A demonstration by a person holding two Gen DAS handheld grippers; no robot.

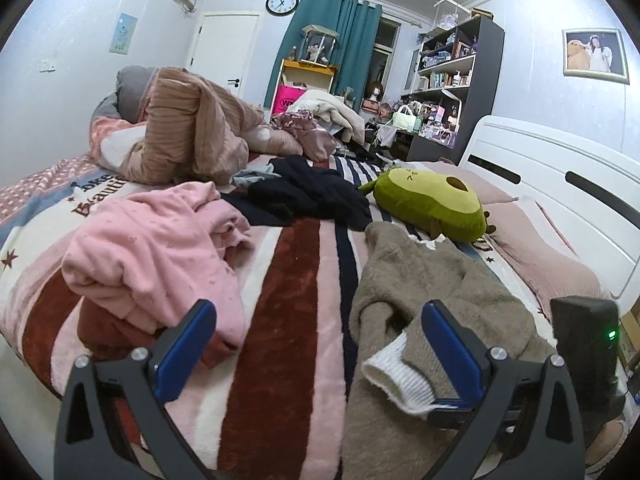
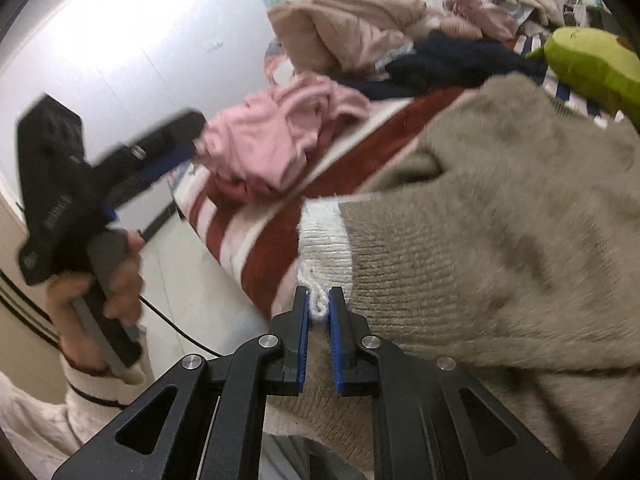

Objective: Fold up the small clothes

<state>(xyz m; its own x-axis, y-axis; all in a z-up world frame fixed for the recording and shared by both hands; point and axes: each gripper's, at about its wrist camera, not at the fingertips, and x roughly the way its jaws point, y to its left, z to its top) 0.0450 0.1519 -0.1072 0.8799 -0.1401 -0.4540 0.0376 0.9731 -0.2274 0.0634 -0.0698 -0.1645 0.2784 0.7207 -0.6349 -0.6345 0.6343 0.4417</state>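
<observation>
Nearest to me, my right gripper (image 2: 319,307) has its blue-padded fingers pinched on the white ribbed cuff (image 2: 325,248) of the fuzzy grey-brown knitted sweater (image 2: 500,240) — a loop of white yarn sits right between the pads. The sweater lies crumpled over the near edge of the bed, its sleeve trailing toward me.

My left gripper (image 1: 320,312) hangs above the striped red, white and navy plush blanket (image 1: 292,300), fingers spread wide and holding nothing; the right-hand finger (image 1: 452,344) sits just beside that same white cuff (image 1: 400,380), though I cannot tell whether it touches. From the right wrist view I see this gripper blurred, held in a bare hand (image 2: 120,276).

Just left of the open fingers lies a crumpled pink fleece garment (image 1: 160,256). Further back, a dark navy garment (image 1: 312,192) is heaped mid-bed, with a green avocado-shaped plush toy (image 1: 432,200) beside it near the white headboard (image 1: 560,184). Beyond sits a bunched tan ribbed blanket (image 1: 192,136) — then the teal curtain (image 1: 336,40) and round wall clock (image 1: 282,3).
</observation>
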